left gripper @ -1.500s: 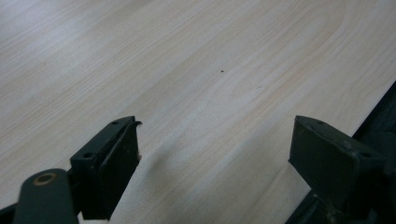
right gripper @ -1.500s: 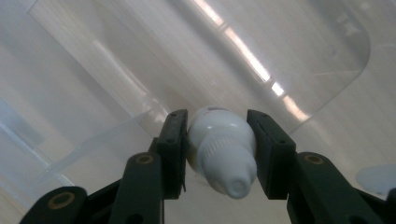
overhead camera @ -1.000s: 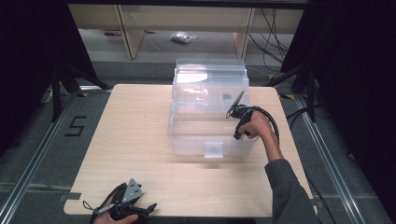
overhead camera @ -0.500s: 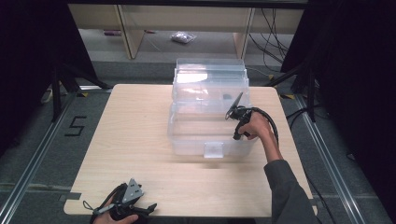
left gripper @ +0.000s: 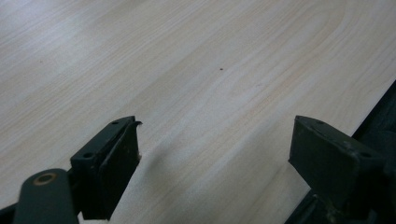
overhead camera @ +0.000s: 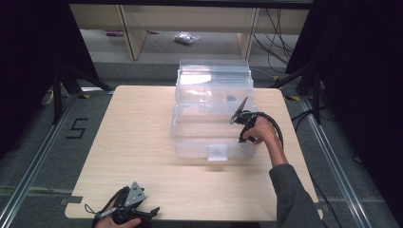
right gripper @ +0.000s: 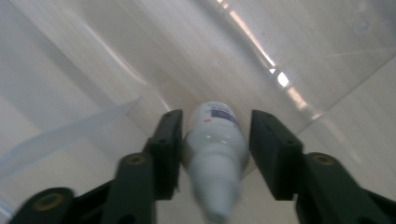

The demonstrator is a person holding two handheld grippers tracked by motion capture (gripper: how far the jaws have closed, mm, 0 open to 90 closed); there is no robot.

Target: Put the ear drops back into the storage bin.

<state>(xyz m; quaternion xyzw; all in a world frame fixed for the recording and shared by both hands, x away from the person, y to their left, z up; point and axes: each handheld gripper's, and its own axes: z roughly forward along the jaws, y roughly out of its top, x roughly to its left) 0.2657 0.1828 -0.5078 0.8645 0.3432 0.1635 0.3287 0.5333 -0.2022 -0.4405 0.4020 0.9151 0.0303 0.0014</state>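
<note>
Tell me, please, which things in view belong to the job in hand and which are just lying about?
In the job: white bottle, clear plastic box, right gripper.

Lying about: left gripper idle on the table, small bag on the floor beyond.

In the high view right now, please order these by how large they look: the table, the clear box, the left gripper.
1. table, largest.
2. clear box.
3. left gripper, smallest, although it lies nearest the camera.
</note>
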